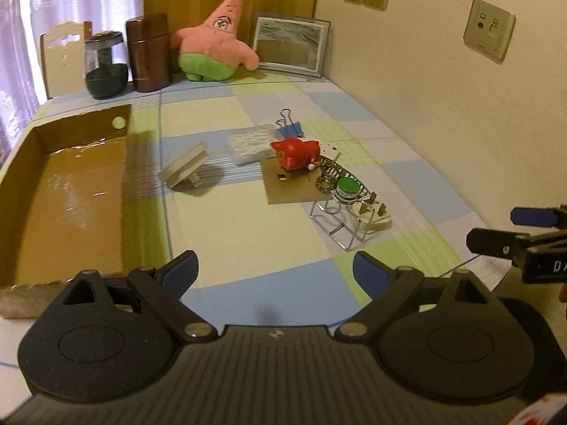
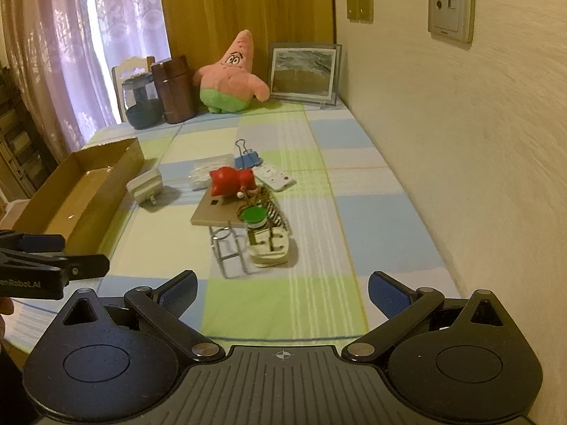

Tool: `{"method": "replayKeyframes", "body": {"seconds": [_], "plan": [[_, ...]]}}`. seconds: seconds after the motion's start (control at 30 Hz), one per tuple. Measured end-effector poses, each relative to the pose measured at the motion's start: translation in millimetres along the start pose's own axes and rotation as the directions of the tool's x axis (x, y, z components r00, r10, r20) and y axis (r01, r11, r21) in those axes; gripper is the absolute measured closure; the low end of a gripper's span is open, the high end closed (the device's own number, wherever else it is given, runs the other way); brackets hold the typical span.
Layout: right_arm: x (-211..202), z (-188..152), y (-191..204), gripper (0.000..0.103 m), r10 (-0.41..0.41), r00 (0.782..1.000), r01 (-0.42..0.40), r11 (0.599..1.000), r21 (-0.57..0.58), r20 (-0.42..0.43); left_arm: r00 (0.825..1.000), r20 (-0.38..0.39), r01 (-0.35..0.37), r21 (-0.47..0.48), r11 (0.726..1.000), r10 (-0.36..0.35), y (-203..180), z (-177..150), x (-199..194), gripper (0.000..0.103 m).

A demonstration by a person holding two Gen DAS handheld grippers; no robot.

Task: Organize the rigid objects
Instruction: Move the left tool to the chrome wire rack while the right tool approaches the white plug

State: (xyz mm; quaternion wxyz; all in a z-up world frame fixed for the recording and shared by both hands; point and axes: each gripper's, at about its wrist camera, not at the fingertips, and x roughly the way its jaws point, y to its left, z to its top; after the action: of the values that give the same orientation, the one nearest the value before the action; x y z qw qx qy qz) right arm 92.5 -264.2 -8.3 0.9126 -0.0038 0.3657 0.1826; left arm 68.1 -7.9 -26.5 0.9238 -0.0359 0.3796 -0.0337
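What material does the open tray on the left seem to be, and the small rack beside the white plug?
Tray: apparently cardboard, brown with thin folded walls; its floor glares, perhaps taped or coated. Rack: looks like bright metal wire, thin, shiny, silver bent rods.

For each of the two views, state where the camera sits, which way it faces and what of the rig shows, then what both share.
Left wrist: sits on the left hand-held gripper, faces down the table; cardboard tray at left; own open fingers low, right hand-held gripper's tips at the right edge.
Right wrist: sits on the right hand-held gripper, same heading, nearer the wall; own open fingers low, left gripper's tips at the left edge.
Shared: red toy, white plug, blue binder clip, pink plush.
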Motion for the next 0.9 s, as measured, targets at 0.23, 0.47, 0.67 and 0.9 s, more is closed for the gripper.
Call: {"method": "replayKeyframes", "body": {"seconds": [0.23,0.47,0.67,0.9], "plan": [[23.7,8.8,-17.1,0.007,0.013,1.000,-0.014,1.000,-0.028,-0.019,0.999,-0.009,0.039,0.011,0.999,-0.039,-13.6,2.4,36.5,0.013],[60.4,14.7,-36.2,0.019,0.042,0.997,-0.045,0.998,-0.043,-0.071,0.995,-0.012,0.098,0.008,0.995,-0.098,-29.6,8.6,71.7,0.020],[80.4,13.9,-49.2,0.020,0.032,0.993,-0.035,0.999,-0.029,-0.109,0.990,-0.020,0.137,0.033,0.990,-0.136,-47.1,16.2,103.4,0.033],[97.1,11.9,-56.6,0.020,0.039,0.991,-0.039,0.999,0.002,-0.130,0.992,-0.031,0.124,0.063,0.990,-0.122,-61.4,18.4,128.8,0.043]]}}
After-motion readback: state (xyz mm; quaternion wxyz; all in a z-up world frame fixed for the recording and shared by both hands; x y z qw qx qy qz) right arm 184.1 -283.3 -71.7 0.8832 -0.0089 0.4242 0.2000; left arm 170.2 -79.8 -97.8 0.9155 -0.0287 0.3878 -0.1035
